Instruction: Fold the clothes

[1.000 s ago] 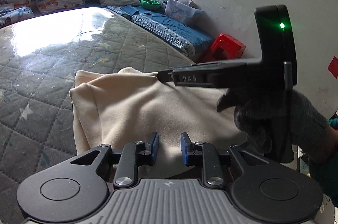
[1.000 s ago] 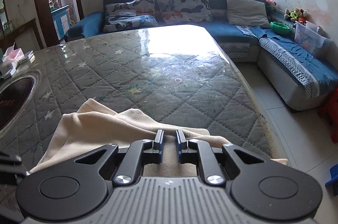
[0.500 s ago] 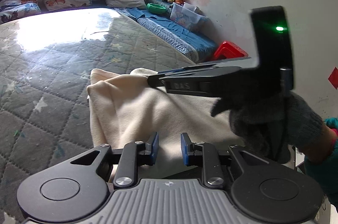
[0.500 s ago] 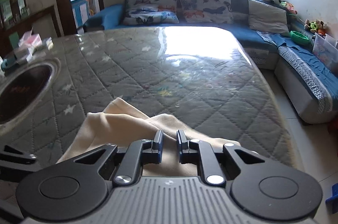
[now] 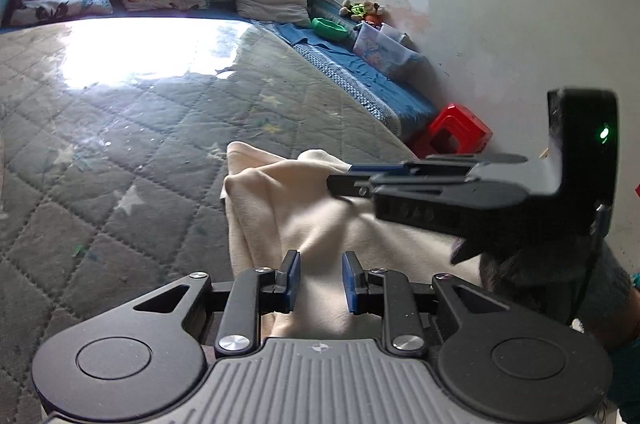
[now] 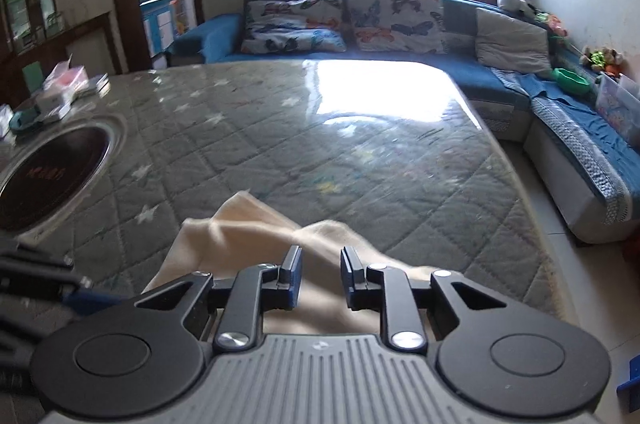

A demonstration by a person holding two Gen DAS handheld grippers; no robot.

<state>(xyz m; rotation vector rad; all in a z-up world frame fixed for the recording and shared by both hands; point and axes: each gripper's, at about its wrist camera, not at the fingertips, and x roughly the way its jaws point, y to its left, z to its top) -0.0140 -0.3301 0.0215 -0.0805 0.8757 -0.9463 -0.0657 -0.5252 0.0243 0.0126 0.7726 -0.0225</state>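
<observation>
A cream cloth [image 5: 304, 200] lies bunched at the near right part of the quilted grey table [image 5: 132, 128]; it also shows in the right wrist view [image 6: 256, 236]. My left gripper [image 5: 319, 282] is above the cloth's near edge, its jaws apart by a narrow gap with cloth seen between and below them. My right gripper [image 6: 319, 278] is likewise narrowly parted over the cloth. The right gripper also shows from the side in the left wrist view [image 5: 440, 184], held by a gloved hand over the cloth.
A round dark inset [image 6: 52, 168] sits at the table's left. Boxes and clutter [image 6: 60, 92] lie at the far left edge. A blue sofa [image 6: 400, 36] with cushions runs behind and along the right. A red stool [image 5: 456, 136] stands on the floor.
Both grippers have moved forward and left over the table with the cloth's near edge, bunching the cloth narrower. The jaw gaps look slightly wider than before.
</observation>
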